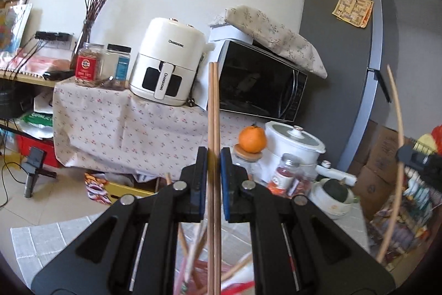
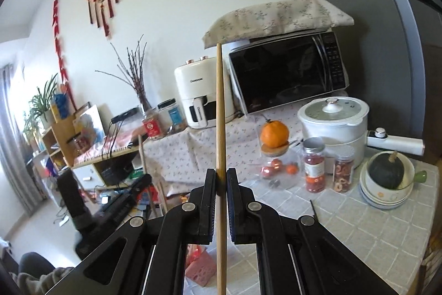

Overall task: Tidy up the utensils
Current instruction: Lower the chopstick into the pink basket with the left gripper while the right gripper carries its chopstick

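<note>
Clamping upright chopsticks: left tongs (image 1: 213,156) a pair (image 1: 213,112), right tongs (image 2: 221,179) one (image 2: 220,112), orange (image 2: 275,134) beyond.

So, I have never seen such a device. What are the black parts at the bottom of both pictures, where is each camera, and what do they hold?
The black parts are hand-held tongs; a person carries one in each hand, and no robot arm is present. Each picture comes from a camera on one tool, looking forward along its fingers. The left tongs grip a pair of wooden chopsticks. The right tongs grip a single chopstick. Below stands a pink basket on the checked tablecloth. Behind are an orange, a white cooker and a microwave.
</note>
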